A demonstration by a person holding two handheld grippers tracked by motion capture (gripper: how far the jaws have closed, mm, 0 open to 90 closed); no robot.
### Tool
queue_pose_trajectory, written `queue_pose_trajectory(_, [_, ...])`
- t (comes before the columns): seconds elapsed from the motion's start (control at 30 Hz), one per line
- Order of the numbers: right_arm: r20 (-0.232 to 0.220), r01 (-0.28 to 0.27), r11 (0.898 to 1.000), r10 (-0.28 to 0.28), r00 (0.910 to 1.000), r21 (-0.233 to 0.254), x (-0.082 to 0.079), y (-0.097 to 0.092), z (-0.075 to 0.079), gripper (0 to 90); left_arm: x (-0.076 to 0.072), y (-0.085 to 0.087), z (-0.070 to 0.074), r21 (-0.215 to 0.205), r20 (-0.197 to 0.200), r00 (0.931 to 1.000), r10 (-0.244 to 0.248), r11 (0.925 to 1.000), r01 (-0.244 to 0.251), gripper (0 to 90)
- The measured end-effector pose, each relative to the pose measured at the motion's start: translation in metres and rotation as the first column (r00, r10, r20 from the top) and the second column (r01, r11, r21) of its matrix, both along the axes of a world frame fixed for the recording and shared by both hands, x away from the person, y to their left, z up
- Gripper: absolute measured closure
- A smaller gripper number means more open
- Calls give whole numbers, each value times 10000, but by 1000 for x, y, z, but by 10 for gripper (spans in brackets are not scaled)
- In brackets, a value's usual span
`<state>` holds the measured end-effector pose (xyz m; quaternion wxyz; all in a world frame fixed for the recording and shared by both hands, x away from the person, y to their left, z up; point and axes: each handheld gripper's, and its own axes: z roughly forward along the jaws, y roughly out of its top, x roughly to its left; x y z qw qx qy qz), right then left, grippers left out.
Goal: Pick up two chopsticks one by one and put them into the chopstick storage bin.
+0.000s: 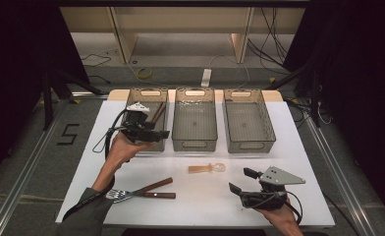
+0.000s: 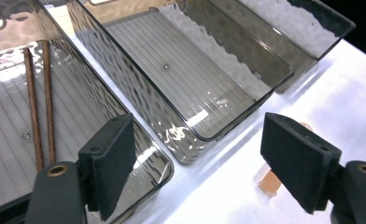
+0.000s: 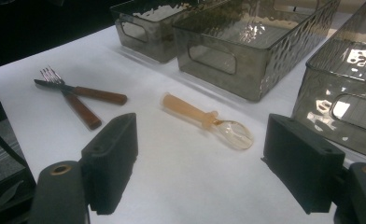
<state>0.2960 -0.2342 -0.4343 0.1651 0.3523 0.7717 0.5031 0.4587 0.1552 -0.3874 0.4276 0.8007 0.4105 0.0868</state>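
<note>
Jaws of the right gripper point(image 1: 239, 180) stand spread and empty near the table's point(image 1: 298, 147) front edge, aimed at a translucent spoon point(image 1: 207, 168) with an orange handle lying just ahead of them. Farther left, a fork point(image 1: 139, 194) and a knife point(image 1: 149, 187) with wooden handles lie crossed. Beyond, the left gripper point(image 1: 162, 134) hovers over the left bin's point(image 1: 151, 92) front wall, its jaws wide with nothing between; two brown chopsticks point(image 2: 40, 102) rest inside that bin.
</note>
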Motion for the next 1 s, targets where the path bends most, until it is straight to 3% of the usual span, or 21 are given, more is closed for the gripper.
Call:
queue_pose_trajectory(0.43, [-6,40,10000,-40,10000,19,1,-1,0,266,-10,-20,2,55,60,9974,-715,9974,715,223])
queue_pose_trajectory(0.83, [-45,46,10000,-46,10000,16,3,-3,-1,266,-15,-37,-4,469,-158,9921,-1248,9910,1254,183])
queue_pose_trajectory(1.0, [-44,58,10000,-58,10000,8,3,-2,-1,266,-19,-47,-6,686,-170,9874,-1570,9851,1578,183])
